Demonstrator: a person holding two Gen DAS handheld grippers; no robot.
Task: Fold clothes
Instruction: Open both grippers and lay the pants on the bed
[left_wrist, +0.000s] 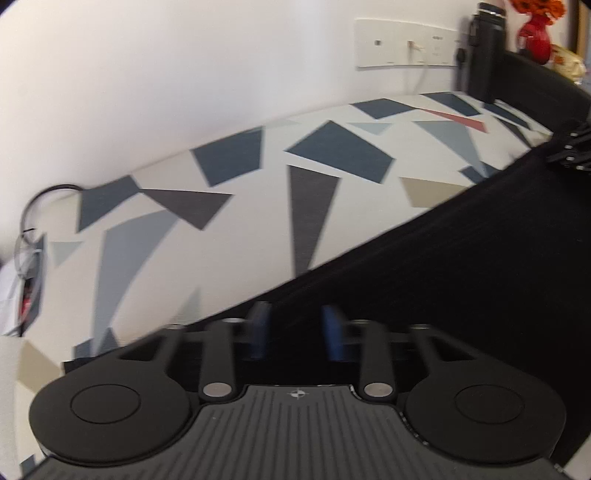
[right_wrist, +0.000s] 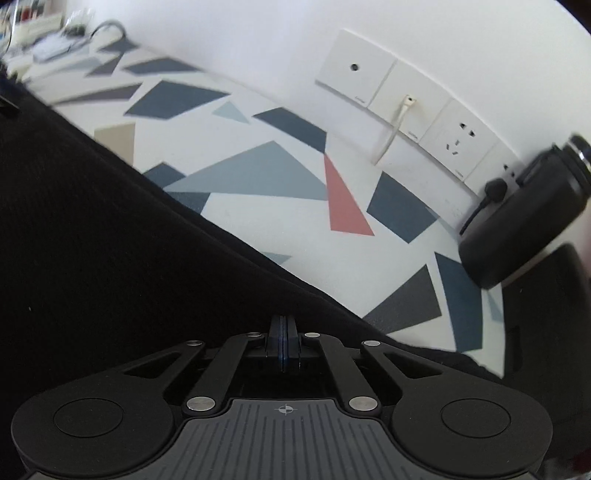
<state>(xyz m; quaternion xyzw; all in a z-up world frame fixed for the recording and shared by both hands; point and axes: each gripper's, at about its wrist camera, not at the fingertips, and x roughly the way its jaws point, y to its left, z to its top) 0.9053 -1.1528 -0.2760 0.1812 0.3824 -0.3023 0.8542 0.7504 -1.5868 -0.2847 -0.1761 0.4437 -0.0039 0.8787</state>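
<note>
Bench (left_wrist: 229, 206), white with dark geometric shapes, carries a black garment (left_wrist: 461, 266) spread over its near side. Along the far edge by the wall: socket panel (right_wrist: 406, 110), black bottle (right_wrist: 524, 218), red vase (left_wrist: 535, 33) at the far corner. Left claw (left_wrist: 295, 328) sits over the garment's edge, fingers apart with a gap showing. Right claw (right_wrist: 283, 343) is pinched closed on the garment's edge.

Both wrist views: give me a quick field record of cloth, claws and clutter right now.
garment: black cloth spread over the patterned tabletop
left claw: fingers apart over the cloth edge, grip unclear
right claw: fingers pressed together at the cloth edge; a pinch cannot be confirmed
clutter: black bottle by the wall sockets; red vase at far corner
</note>
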